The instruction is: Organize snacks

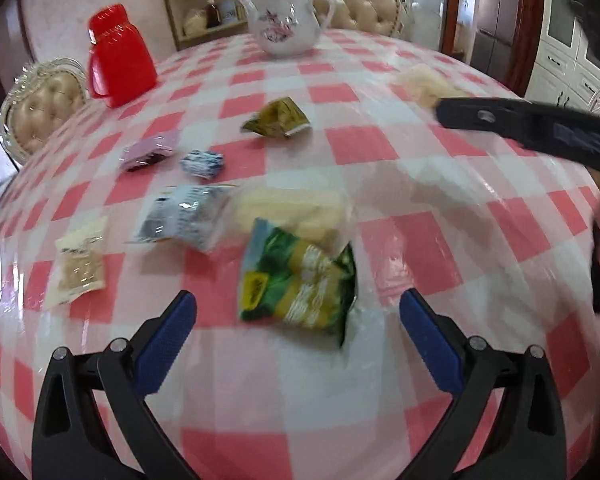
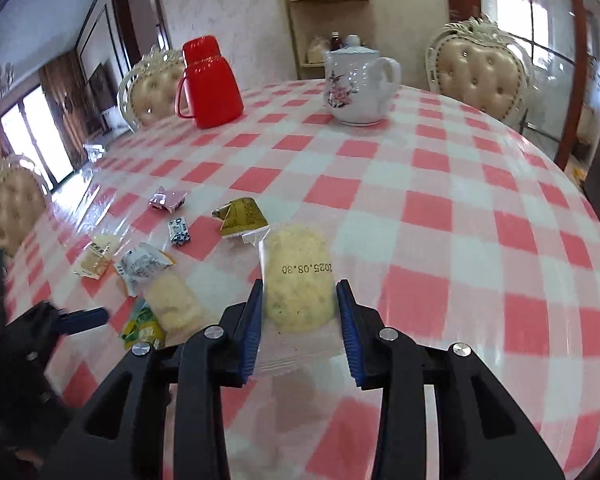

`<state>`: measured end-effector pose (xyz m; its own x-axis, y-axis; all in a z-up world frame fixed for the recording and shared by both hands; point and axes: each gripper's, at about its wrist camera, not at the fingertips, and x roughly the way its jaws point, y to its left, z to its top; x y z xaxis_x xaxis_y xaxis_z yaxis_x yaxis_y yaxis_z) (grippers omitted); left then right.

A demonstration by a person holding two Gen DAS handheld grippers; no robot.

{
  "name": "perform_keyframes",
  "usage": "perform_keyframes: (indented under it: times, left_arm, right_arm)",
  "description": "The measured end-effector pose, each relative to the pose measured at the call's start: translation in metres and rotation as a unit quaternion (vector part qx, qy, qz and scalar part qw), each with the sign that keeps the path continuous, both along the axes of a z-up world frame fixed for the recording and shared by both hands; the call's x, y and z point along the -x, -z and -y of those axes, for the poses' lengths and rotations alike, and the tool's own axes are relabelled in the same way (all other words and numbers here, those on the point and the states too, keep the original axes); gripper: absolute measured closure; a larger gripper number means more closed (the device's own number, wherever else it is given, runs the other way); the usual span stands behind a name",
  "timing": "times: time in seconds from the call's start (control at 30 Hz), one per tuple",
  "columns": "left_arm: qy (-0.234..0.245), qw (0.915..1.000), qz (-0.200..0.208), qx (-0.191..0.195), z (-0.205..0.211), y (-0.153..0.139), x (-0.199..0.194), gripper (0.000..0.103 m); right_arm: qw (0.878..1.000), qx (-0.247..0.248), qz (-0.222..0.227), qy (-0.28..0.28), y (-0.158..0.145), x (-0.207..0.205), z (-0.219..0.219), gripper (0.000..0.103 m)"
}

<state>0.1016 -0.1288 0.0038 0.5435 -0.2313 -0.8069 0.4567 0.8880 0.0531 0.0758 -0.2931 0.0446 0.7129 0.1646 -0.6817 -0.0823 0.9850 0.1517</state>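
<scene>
My left gripper (image 1: 298, 308) is open just above the table, its blue pads either side of a green and yellow snack packet (image 1: 300, 284) lying on a clear packet of pale crackers (image 1: 296, 210). My right gripper (image 2: 300, 296) is shut on a clear packet of pale rice crackers (image 2: 298, 276) with a date stamp, held over the table. It shows in the left wrist view (image 1: 528, 126) at the right, with the packet (image 1: 424, 82) behind it. Small snacks lie nearby: a white-blue packet (image 1: 180, 216), a beige packet (image 1: 78, 266), a blue candy (image 1: 202, 162), a pink packet (image 1: 150, 154), an olive-gold packet (image 1: 278, 118).
The round table has a pink and white checked cloth (image 1: 420, 240). A red jug (image 1: 118, 56) and a white flowered teapot (image 1: 288, 20) stand at the far side. Padded chairs (image 2: 480, 72) ring the table. A wooden shelf (image 2: 328, 28) stands at the wall.
</scene>
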Motion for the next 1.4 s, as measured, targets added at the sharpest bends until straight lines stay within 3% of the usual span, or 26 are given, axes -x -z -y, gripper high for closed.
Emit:
perform_keyframes:
  times: [0.07,0.17,0.2,0.33,0.43,0.83,1.4]
  left_arm:
    - [-0.002,0.9998,-0.014,0.013,-0.003,0.002,-0.01,0.003]
    - [0.021,0.9996,-0.01,0.017,-0.005,0.002,-0.014,0.031]
    - [0.032,0.9993,-0.006,0.019,-0.004,0.001,-0.012,0.048]
    - [0.045,0.9988,0.003,0.017,-0.005,0.001,-0.004,0.057]
    - [0.03,0.9994,0.014,0.011,-0.007,-0.001,0.001,0.058]
    - [-0.063,0.995,0.038,0.067,-0.052,-0.018,-0.001,0.058]
    - [-0.152,0.9805,0.052,0.113,-0.119,-0.034,0.042,0.058]
  right_arm:
    - [1.0,-0.005,0.002,-0.001,0.001,0.005,0.0,0.067]
    - [1.0,0.0,0.002,0.003,0.001,0.005,-0.001,0.067]
    - [1.0,0.001,0.003,0.005,0.002,0.005,-0.002,0.067]
    - [1.0,0.004,0.001,0.007,0.005,0.005,-0.003,0.067]
    - [1.0,0.005,-0.003,0.005,0.01,0.003,-0.005,0.067]
    - [0.998,-0.057,-0.026,0.021,0.03,0.003,-0.009,0.067]
    - [0.997,-0.071,-0.008,-0.02,0.023,0.053,-0.081,0.067]
